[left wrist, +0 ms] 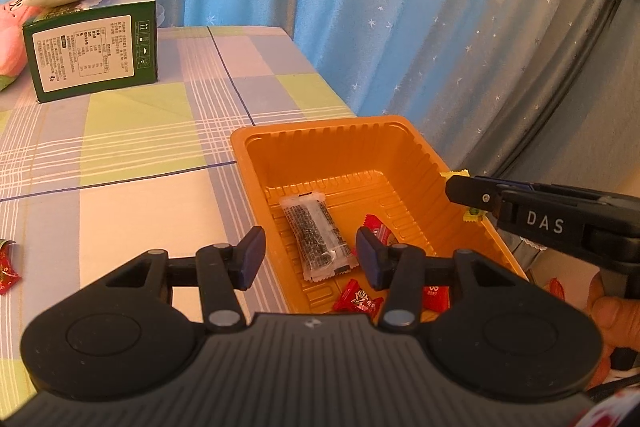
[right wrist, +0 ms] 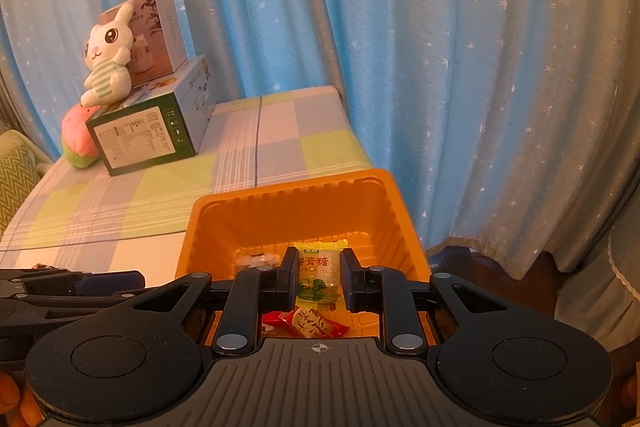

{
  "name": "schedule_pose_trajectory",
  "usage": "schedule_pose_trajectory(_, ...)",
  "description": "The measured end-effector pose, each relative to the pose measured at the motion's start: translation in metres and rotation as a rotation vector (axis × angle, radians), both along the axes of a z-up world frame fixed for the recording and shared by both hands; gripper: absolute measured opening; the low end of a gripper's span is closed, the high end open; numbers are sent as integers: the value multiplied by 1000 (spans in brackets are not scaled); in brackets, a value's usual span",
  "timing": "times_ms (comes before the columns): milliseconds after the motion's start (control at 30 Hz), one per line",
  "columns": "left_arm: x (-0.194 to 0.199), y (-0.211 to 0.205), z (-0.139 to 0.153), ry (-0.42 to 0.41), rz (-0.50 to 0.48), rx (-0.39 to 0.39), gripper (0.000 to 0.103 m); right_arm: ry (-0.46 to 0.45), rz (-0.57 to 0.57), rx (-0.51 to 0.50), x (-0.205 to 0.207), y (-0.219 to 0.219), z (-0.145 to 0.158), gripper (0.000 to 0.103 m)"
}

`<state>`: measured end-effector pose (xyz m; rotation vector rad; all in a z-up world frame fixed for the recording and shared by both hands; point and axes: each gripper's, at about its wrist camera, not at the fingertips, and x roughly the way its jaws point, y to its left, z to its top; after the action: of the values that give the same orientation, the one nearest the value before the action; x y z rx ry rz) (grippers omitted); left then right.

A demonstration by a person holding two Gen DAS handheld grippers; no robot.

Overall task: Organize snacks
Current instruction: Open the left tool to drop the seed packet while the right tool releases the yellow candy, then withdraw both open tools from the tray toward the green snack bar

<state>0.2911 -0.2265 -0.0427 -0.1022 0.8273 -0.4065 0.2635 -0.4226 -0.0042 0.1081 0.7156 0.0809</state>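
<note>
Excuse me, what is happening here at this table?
A person is sorting snacks into an orange tray with two hand-held grippers. The right gripper is shut on a yellow candy packet above the tray. The left gripper hangs open and empty over a clear packet and red candies inside.

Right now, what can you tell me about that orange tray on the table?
The orange tray looks like thin moulded plastic, rectangular, deep, with ribbed walls and a flat rim. It sits upright at the edge of the checked tablecloth, beside the blue curtain. Inside lie a clear packet of dark snack and several red candies. The right gripper holds a yellow sweet over it.
</note>
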Motion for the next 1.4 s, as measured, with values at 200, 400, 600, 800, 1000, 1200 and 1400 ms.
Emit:
schedule_pose_trajectory(200, 0, 2, -1, -1, 4, 2, 46, -1, 1, 2, 3, 2, 1, 22)
schedule_pose_trajectory(400, 0, 8, -2, 0, 13, 1, 46, 6, 3, 21, 11, 5, -3, 22)
schedule_pose_trajectory(600, 0, 14, -5, 1, 23, 10, 46, 20, -2, 108, 18, -1, -10, 24)
schedule_pose_trajectory(800, -6, 20, -3, 0, 32, 15, 46, 24, -43, 132, 9, -14, -8, 27)
schedule_pose_trajectory(1000, -20, 27, 7, -12, 34, 18, 49, 13, -50, 129, -9, -16, 3, 32)
schedule_pose_trajectory(1200, -42, 36, 28, -47, 37, 22, 58, 3, -49, 128, -33, -7, 18, 50)
schedule_pose_trajectory(1400, -69, 49, 50, -81, 55, 24, 70, -3, -38, 135, -61, 5, 31, 61)
